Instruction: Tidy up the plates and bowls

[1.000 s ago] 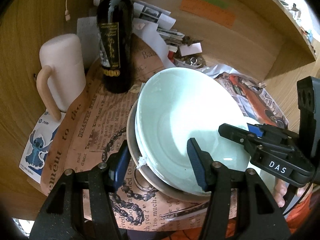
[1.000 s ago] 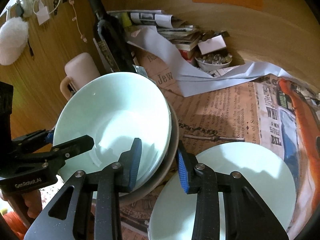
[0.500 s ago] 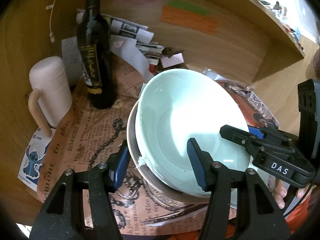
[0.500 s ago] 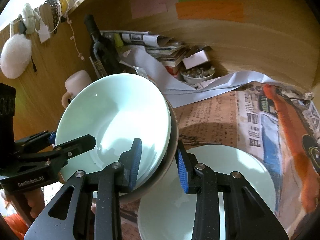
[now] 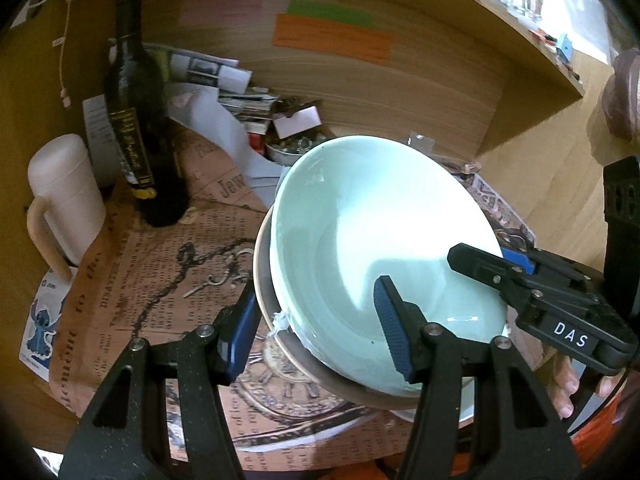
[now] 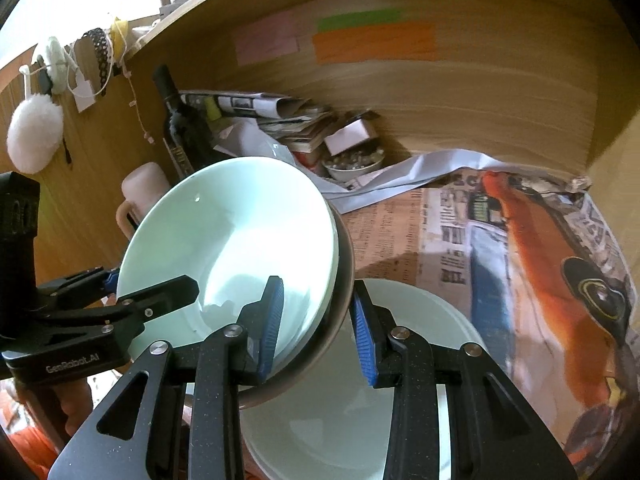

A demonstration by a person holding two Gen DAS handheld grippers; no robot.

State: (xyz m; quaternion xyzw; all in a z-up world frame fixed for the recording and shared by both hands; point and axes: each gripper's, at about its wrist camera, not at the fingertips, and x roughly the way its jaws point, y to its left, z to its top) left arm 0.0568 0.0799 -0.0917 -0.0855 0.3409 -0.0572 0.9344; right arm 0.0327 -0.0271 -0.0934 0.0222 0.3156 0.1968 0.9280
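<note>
Bowls first: a pale green bowl (image 5: 384, 248) sits nested inside a brown-rimmed bowl (image 5: 280, 334), and the pair is tilted and held up above the worktop (image 5: 560, 184) between both grippers. The left gripper (image 5: 320, 326) clamps the near edge of the stack, one blue pad outside the brown rim, the other inside the green bowl. The right gripper (image 6: 316, 330) grips the opposite edge the same way, its jaws closed on both rims together. From the left wrist view the right gripper reaches in from the right, with fingers (image 5: 564, 384) of the person's hand below it.

Beneath the stack, just right of it in the right wrist view, a pale green plate (image 6: 400, 400) lies flat on newspaper (image 6: 520, 240) spread over the worktop; it may be more than one plate, the edge is hard to read.

Farther back a dark wine bottle (image 5: 136, 120) stands upright beside a pale pink mug (image 5: 64, 196) with a handle. Behind them lie folded papers (image 6: 280, 116) and a small dish (image 6: 352, 162) of small items against the wooden back panel, which carries orange, green and pink sticky notes (image 6: 374, 42).
</note>
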